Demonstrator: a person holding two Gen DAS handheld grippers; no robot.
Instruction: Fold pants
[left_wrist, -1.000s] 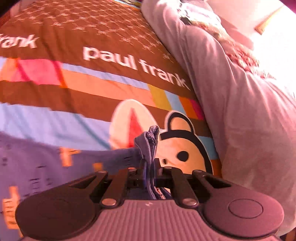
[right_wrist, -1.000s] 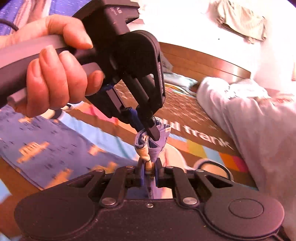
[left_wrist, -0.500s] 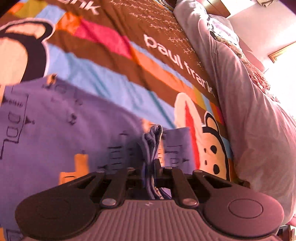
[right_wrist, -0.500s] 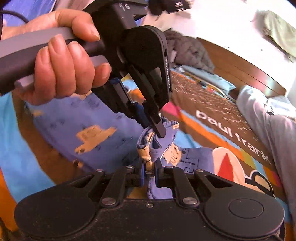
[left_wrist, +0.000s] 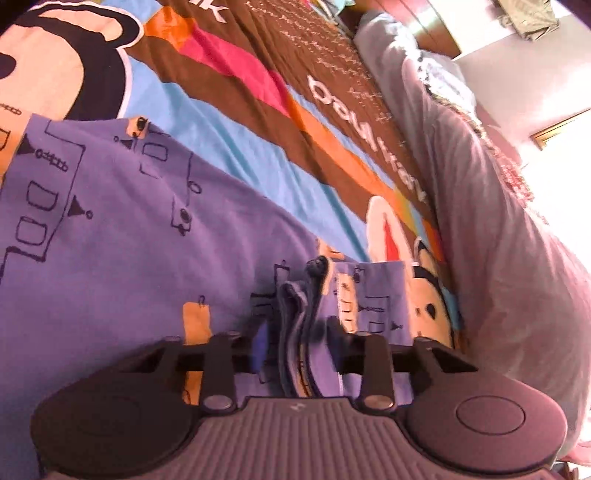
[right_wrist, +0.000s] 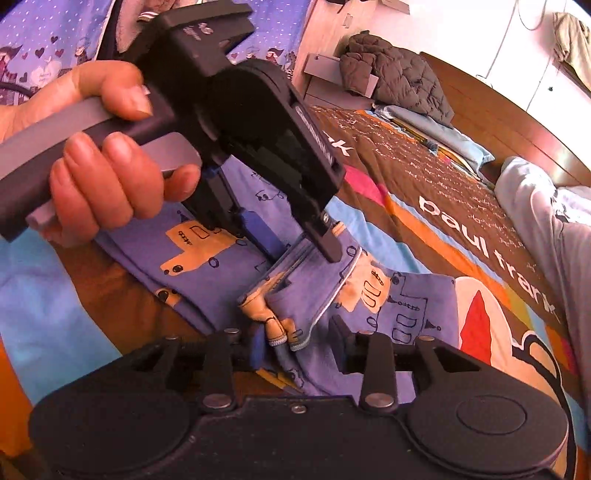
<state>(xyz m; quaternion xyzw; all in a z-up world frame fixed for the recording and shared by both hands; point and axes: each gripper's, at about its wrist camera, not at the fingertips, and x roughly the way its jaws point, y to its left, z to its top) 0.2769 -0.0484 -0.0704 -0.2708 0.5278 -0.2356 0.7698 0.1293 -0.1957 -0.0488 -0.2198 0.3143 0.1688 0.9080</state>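
Note:
The purple pants (left_wrist: 122, 236) with orange and black prints lie on the bed, folded over themselves. In the left wrist view my left gripper (left_wrist: 297, 345) is open, its jaws apart on either side of a bunched fabric edge (left_wrist: 295, 299) that stands between them. In the right wrist view my right gripper (right_wrist: 297, 349) is open too, with the hem fold (right_wrist: 280, 325) loose between its jaws. The left gripper (right_wrist: 301, 243) shows there just above the pants (right_wrist: 402, 306), held by a hand (right_wrist: 99, 181).
A colourful "paul frank" bedspread (left_wrist: 229, 92) covers the bed. A grey duvet (left_wrist: 498, 229) lies along the right side. In the right wrist view a dark jacket (right_wrist: 399, 81) and folded bedding (right_wrist: 432, 129) sit by the wooden headboard (right_wrist: 517, 122).
Both grippers have opened and let go of the pants' edge. They lowered the held end onto the rest of the pants on the bed.

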